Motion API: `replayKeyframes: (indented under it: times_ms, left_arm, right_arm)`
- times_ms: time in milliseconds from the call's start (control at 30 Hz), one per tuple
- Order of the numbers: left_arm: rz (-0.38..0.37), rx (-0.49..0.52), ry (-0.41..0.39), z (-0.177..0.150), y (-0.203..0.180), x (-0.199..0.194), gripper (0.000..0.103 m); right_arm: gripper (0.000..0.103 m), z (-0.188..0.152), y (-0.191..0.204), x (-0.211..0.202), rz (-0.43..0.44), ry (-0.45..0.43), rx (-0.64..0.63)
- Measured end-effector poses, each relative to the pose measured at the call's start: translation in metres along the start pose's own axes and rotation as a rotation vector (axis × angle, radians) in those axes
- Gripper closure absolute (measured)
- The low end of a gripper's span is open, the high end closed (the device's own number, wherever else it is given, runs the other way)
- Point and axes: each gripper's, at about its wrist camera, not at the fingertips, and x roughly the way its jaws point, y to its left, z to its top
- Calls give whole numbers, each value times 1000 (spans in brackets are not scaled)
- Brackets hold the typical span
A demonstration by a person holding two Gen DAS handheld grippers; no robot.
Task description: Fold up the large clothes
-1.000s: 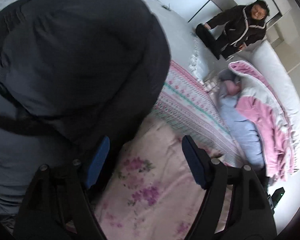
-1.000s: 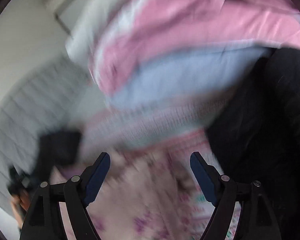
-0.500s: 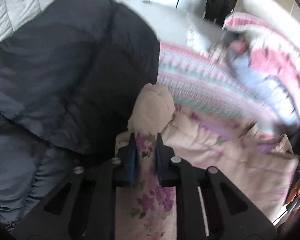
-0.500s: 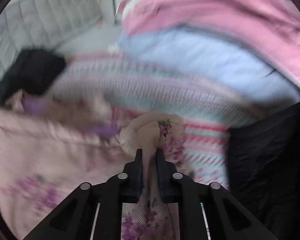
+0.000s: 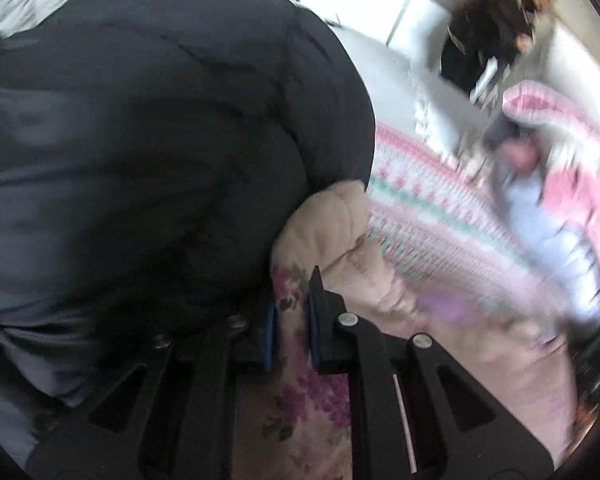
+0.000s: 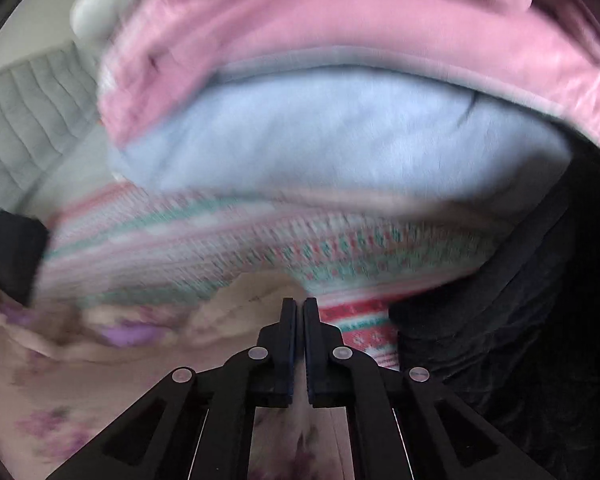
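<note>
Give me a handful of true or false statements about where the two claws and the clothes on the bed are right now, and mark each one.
1. The left claw is clamped on a bunched fold of the floral pink garment. True.
2. The right claw stands wide open. False: it is shut, its tip at the floral garment's edge; whether cloth is pinched there cannot be told.
3. A dark puffy jacket lies right beside the left claw. True.
4. The light blue garment lies on top of the pink one. False: in the right wrist view the pink one is piled over the blue.
5. The patterned striped blanket lies beyond the floral garment. True.
</note>
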Motion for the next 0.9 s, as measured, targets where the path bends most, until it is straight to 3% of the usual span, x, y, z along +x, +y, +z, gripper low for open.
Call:
replayKeyframes:
  times_ms: [67, 133, 267, 367, 433, 533, 633, 700, 767, 833, 900]
  left_arm:
    - [34, 57, 15, -8, -9, 6, 88]
    - [35, 62, 16, -10, -9, 5, 88]
    - [-30, -21, 1, -10, 15, -14, 88]
    - [-81, -52, -44, -11, 24, -38, 87]
    - [-116, -73, -43, -12, 33, -48, 83]
    - [-160, -120, 22, -12, 45, -47, 78]
    - [-191, -178, 26, -10, 55, -58, 75]
    - [-201, -208, -17, -10, 62, -80, 72]
    - [-201, -215, -77, -9, 62, -106, 63]
    - [-198, -201, -130, -14, 54, -133, 59]
    - [-238, -136, -120, -24, 32, -150, 58]
  right_arm:
    - [102, -12, 4, 18, -13, 51, -27]
    - [102, -11, 7, 10, -31, 34, -35]
    - [102, -15, -6, 0, -122, 30, -11]
    - [102, -15, -34, -15, -74, 27, 97]
    - [101, -14, -34, -29, -21, 18, 82]
    - [100, -18, -17, -55, 26, 22, 7]
    - [90, -29, -5, -83, 23, 3, -35]
    - [78, -34, 7, -105, 82, -11, -79]
    - [65, -39, 16, -121, 99, -37, -119]
    - [58, -48, 33, -143, 129, -63, -171]
    - [49, -63, 51, -152, 211, -61, -189]
